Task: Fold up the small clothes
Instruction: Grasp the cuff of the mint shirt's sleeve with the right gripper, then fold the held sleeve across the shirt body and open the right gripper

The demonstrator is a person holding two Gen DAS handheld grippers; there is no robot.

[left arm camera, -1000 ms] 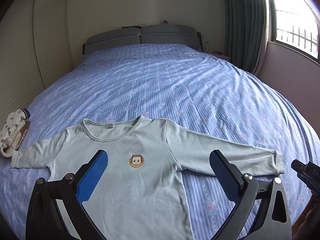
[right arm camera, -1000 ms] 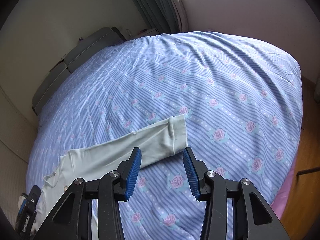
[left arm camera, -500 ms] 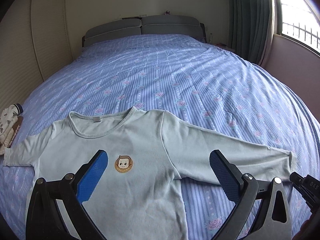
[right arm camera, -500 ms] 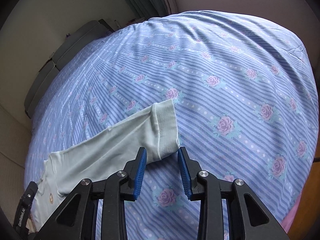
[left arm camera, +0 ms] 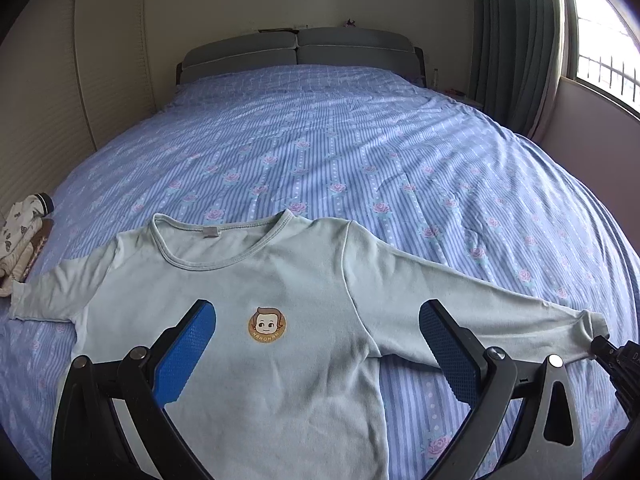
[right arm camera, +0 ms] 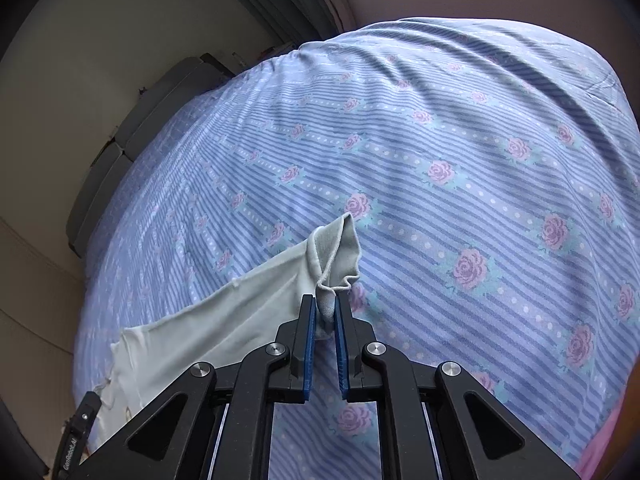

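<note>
Blue striped rose-print bedspread (left arm camera: 360, 152); grey headboard (left arm camera: 298, 50) at far wall; green curtain (left arm camera: 516, 40) by window (left arm camera: 604, 52).

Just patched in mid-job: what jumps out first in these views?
A pale green shirt with a cartoon-face badge lies spread on the blue rose-print bed. The right gripper is closing on the bunched cuff of its sleeve, cloth between the pads. The left gripper hovers wide open over the chest.
</note>
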